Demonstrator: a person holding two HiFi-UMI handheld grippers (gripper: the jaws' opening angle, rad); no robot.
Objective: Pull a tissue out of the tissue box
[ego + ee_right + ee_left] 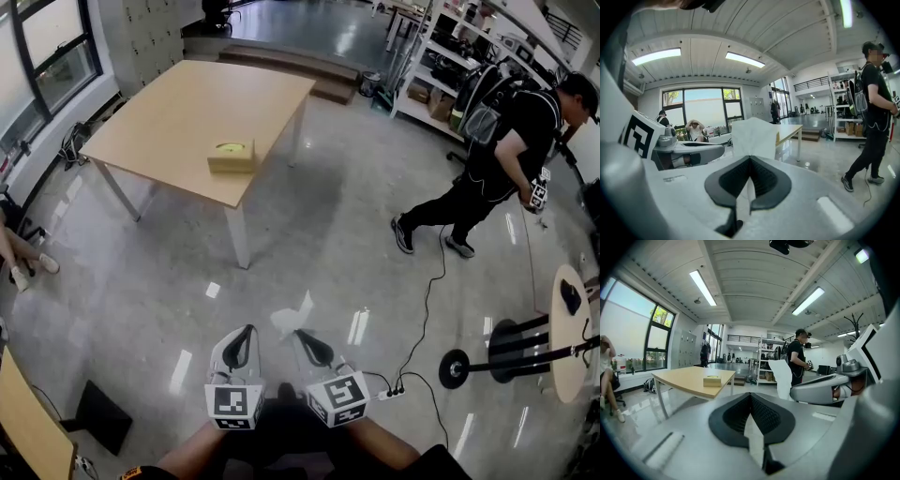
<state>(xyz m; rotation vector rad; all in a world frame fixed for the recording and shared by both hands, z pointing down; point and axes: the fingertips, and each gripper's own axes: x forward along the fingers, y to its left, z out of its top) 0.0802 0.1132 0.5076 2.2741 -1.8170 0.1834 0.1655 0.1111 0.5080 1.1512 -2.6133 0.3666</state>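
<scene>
The yellow tissue box [231, 156] stands near the front edge of the wooden table [178, 112], far ahead of both grippers; it also shows small in the left gripper view as the tissue box [712, 381]. My right gripper [302, 335] is shut on a white tissue [292, 317], which stands up ahead of its jaws as the tissue [754, 136] in its own view. My left gripper [247, 330] hangs beside it over the floor, jaws shut with nothing between them. From the left gripper view the tissue [782, 374] shows to the right.
A person [502, 159] with a backpack walks at the right, near shelving [436, 66]. Another person [19, 255] sits at the left edge. A round stand table [565, 333], a cable with a power strip [394, 392] and a black pad [101, 413] lie around me.
</scene>
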